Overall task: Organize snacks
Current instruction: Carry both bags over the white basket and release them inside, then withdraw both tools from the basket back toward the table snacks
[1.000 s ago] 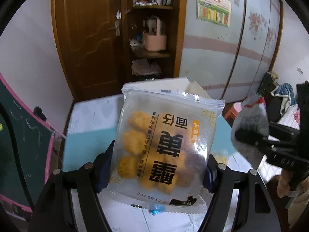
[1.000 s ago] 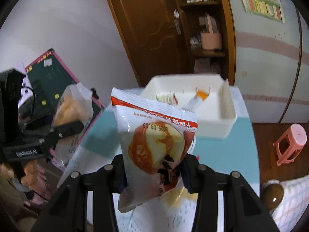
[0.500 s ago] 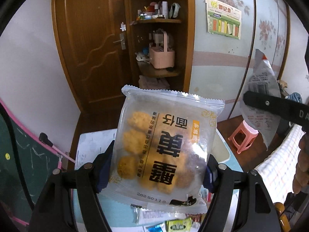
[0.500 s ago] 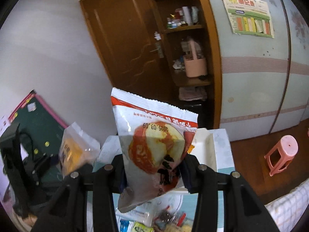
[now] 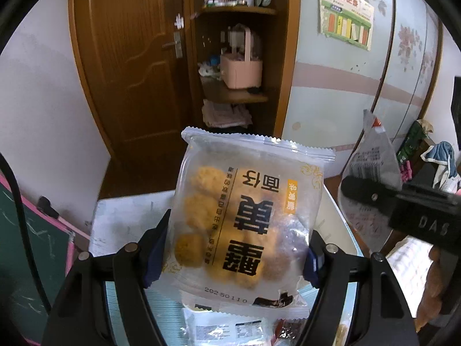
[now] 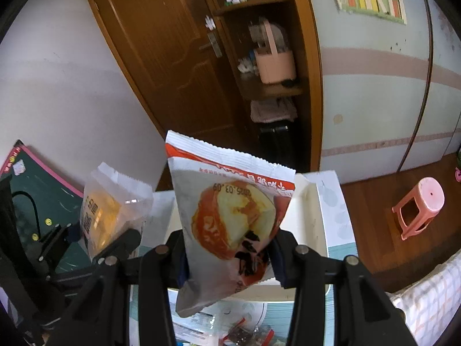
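A brown wooden door [image 5: 126, 80] and an open shelf unit [image 5: 239, 57] fill the upper centre of both views. Lower centre in the right wrist view, a white bin [image 6: 314, 216] sits on the teal-and-white table [image 6: 340, 248], behind the held packet. The left gripper [image 5: 236, 248], bottom centre of its frame, clamps a clear packet of golden cookies [image 5: 247, 216] upright between its fingers. The right gripper [image 6: 229, 248] pinches a red-and-white bread packet [image 6: 230, 219], centre frame. Loose snack wrappers [image 5: 227, 328] lie along the bottom edge. A pink stool [image 6: 420, 204] stands at right.
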The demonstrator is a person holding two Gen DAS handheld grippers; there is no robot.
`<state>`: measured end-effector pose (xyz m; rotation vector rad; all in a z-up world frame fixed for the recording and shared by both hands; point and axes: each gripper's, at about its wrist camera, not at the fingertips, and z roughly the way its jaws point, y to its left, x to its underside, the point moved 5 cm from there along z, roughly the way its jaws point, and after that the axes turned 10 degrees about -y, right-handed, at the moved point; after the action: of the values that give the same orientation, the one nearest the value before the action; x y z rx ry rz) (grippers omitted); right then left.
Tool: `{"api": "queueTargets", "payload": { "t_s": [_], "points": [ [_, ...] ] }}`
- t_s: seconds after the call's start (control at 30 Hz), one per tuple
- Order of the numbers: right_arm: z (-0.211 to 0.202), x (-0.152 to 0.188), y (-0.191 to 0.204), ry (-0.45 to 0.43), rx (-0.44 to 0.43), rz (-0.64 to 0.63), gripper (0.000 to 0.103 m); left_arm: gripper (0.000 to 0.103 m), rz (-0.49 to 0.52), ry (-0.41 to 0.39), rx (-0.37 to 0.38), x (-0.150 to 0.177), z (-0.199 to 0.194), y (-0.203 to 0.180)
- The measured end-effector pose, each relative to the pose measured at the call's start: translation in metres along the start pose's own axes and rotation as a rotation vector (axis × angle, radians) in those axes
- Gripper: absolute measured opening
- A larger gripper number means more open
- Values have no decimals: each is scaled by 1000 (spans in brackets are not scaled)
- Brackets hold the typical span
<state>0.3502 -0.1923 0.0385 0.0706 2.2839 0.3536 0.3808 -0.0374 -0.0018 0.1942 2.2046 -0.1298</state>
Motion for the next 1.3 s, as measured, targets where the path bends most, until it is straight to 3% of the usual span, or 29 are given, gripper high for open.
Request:
{"api": "queueTargets", "payload": {
  "t_s": [0.1,0.17,0.23,0.37,0.43,0.53,0.93,1.3],
  "points": [
    [20,6,-5,30,26,1,46,75,-23,16,13,9,19,3],
    [36,10,-11,40,63,0,46,91,-17,14,20,14,31,4],
    [54,18,-18,77,108,-18,58,103,-9,22,19,21,40,8],
    [68,35,-25,119,130,-7,73,103,-13,68,-4,33,51,14],
    [67,37,-23,113,138,-23,82,103,-14,55,-10,34,47,16],
    [61,39,-20,111,130,-18,86,103,-17,28,-14,35,34,17],
    [-4,37,-2,61,129,3,87,103,-10,-51,15,23,-46,8],
    [-77,49,22,45,124,30,87,103,9,-60,16,36,-127,0]
  ]
}}
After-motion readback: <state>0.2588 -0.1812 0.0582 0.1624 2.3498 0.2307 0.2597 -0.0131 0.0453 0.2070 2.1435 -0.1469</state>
